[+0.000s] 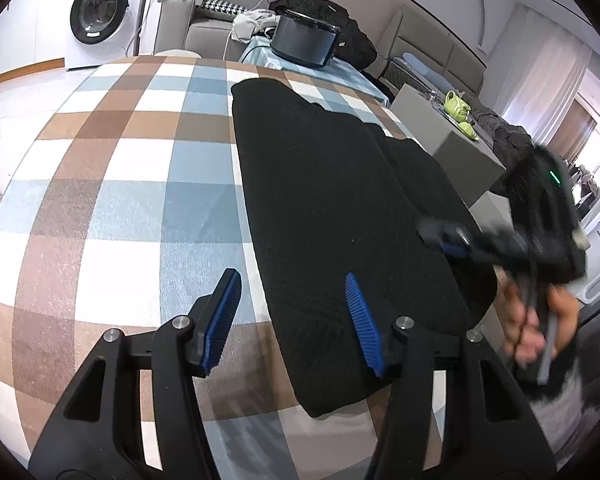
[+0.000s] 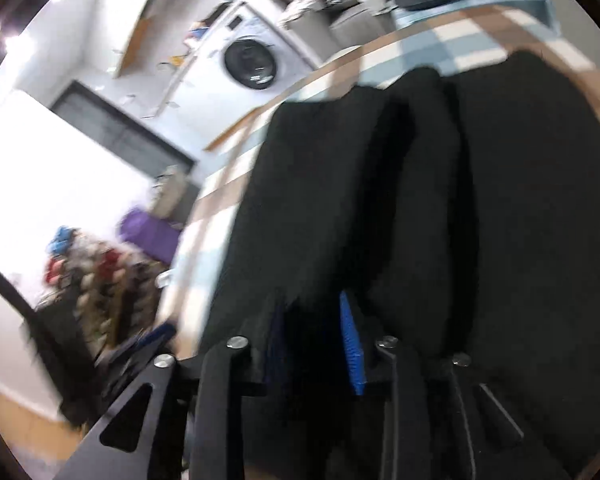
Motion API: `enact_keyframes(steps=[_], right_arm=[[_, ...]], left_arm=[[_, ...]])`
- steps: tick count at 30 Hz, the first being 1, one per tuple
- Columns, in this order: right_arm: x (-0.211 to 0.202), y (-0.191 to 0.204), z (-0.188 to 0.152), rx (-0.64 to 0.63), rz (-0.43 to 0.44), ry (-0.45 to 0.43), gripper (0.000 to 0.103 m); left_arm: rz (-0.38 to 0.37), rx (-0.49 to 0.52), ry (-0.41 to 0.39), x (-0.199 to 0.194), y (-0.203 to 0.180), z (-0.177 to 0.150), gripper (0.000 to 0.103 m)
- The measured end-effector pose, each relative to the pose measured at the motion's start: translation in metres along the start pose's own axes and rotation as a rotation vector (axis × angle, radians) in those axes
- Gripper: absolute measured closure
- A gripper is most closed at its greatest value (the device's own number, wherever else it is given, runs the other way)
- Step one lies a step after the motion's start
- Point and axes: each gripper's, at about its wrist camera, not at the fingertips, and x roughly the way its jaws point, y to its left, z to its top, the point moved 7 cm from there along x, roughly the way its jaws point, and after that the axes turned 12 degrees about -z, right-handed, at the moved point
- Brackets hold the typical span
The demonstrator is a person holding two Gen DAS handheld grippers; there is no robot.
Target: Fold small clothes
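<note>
Left tongs [image 1: 290,300] stand released in the left wrist view, blue pads apart with nothing pinched: one pad over the checked cloth, the other over the near edge of the black garment [image 1: 340,200]. That garment lies flat and lengthwise on the desk [image 1: 120,200], which wears a brown, blue and white checked cover; a fold ridge runs along the garment's right part. At its right edge the right tongs [image 1: 446,236] show blurred, tips on or just over the fabric, gripped from below by a person's hand [image 1: 536,328]. Behind the desk stand a dark round container [image 1: 304,40], a grey sofa [image 1: 208,28] and a white washing machine [image 1: 100,12]; a grey side table [image 1: 456,136] at right carries green teaware [image 1: 458,108].

From the right wrist view, heavily blurred, the right tongs [image 2: 316,340] are partly released; dark cloth of the black garment [image 2: 520,200] sits between the pads, though I cannot tell whether they press it. Long folds of the garment fill the frame over the desk [image 2: 440,48]. The washing machine [image 2: 252,64] shows at upper left.
</note>
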Motion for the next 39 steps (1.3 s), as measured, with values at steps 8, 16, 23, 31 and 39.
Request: enact_keyframes(steps=[8, 16, 23, 31, 39], right_arm=[[-0.015, 0.005, -0.049, -0.143, -0.082, -0.025, 0.099], [-0.03, 0.015, -0.051, -0.063, -0.074, -0.036, 0.098], [-0.039, -0.012, -0.035, -0.006, -0.142, -0.067, 0.078], [-0.029, -0.054, -0.01, 0.109, -0.206, -0.095, 0.07], [-0.006, -0.034, 0.019, 0.065, -0.235, -0.122, 0.099]], left_arm=[[-0.007, 0.042, 0.083, 0.011, -0.006, -0.015, 0.051], [0.026, 0.022, 0.105, 0.007, 0.003, -0.028, 0.049], [0.032, 0.043, 0.157, 0.017, -0.002, -0.034, 0.047], [0.006, 0.008, 0.172, 0.03, -0.005, -0.032, 0.047], [-0.016, -0.016, 0.143, 0.03, -0.003, -0.024, 0.047]])
